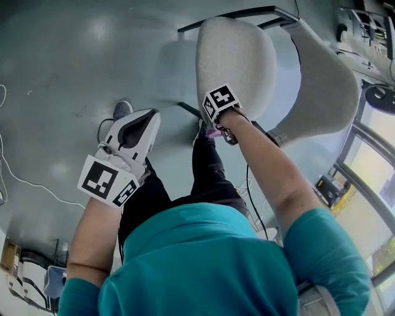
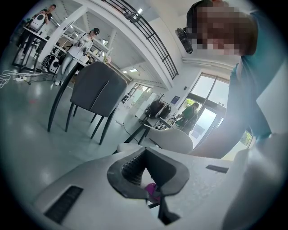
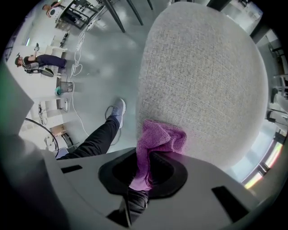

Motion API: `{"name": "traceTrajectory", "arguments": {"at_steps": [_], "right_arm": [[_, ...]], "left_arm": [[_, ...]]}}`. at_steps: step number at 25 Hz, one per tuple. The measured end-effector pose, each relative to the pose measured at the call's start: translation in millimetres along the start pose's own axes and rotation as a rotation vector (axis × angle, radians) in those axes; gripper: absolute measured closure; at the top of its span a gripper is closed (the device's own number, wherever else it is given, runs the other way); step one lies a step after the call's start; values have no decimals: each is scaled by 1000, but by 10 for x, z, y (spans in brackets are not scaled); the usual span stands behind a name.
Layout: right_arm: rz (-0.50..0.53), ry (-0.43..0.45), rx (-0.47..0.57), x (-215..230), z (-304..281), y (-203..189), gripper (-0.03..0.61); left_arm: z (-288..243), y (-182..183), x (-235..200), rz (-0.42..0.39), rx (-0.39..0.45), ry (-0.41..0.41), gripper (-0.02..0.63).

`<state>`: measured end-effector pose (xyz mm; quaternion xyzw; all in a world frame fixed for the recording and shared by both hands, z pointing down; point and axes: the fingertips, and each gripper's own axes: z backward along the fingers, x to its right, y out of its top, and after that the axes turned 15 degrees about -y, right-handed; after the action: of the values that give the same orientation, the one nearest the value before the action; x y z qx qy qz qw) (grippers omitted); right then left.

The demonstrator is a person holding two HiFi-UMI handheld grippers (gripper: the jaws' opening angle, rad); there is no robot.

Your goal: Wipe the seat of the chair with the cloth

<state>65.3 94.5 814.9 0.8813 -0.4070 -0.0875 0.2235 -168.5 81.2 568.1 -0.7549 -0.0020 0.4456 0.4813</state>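
The chair's grey fabric seat [image 1: 237, 58] [image 3: 202, 76] is in front of me, its backrest [image 1: 327, 86] to the right. My right gripper [image 1: 216, 126] [image 3: 148, 168] is shut on a purple cloth [image 3: 157, 139] [image 1: 214, 131]. The bunched free end of the cloth lies on the near edge of the seat. My left gripper [image 1: 137, 128] [image 2: 150, 179] hangs over the floor to the left of the chair, jaws together with nothing in them. A speck of the purple cloth [image 2: 152, 191] shows through its jaw hollow.
My legs and a shoe [image 1: 121, 110] stand just left of the seat. A cable [image 1: 18, 179] lies on the grey floor at the left. A dark chair [image 2: 96, 90] and a black table frame [image 1: 247, 13] stand further off. People work at benches in the distance.
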Motion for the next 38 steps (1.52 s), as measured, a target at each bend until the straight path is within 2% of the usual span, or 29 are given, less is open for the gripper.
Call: {"name": "traceTrajectory", "arguments": {"at_steps": [5,6,10,11,14,18,23,27,30,34,38], "right_arm": [[33,12,2,-203,0,104,531],[32,51,17,-297,33,152,531],[-4,403,189,-1186,472,561,532],[2,468,240,-1374,627,663,532],[54,558,400,-1553,1119,752,532],[74,539,581,-1031,1702,379,532],[-69,514,730,9,2293,-534,532],[-185,520,918,825,2931,-1064,532],[-205,524,1032,1272,3403,-1519,532],[-202,467,1160,1791,3981,-2109,531],[-169,427,1303,2178,4583,-2560,532]], "left_arm": [[-1,-8,-4,-2,-4,3,618],[0,-2,1,-4,-5,5,618],[-28,54,66,-23,-27,4,618],[-50,81,95,-35,-38,-2,618],[-105,187,207,-70,-68,-17,618],[-214,403,499,-93,-103,-12,618],[-540,809,1198,-137,-144,-38,618],[-1049,1452,1769,-284,-165,-89,618],[-1422,1868,2367,-359,-137,-121,618],[-1823,2259,3145,-392,-56,-162,618],[-2086,2631,3787,-477,20,-173,618]]}}
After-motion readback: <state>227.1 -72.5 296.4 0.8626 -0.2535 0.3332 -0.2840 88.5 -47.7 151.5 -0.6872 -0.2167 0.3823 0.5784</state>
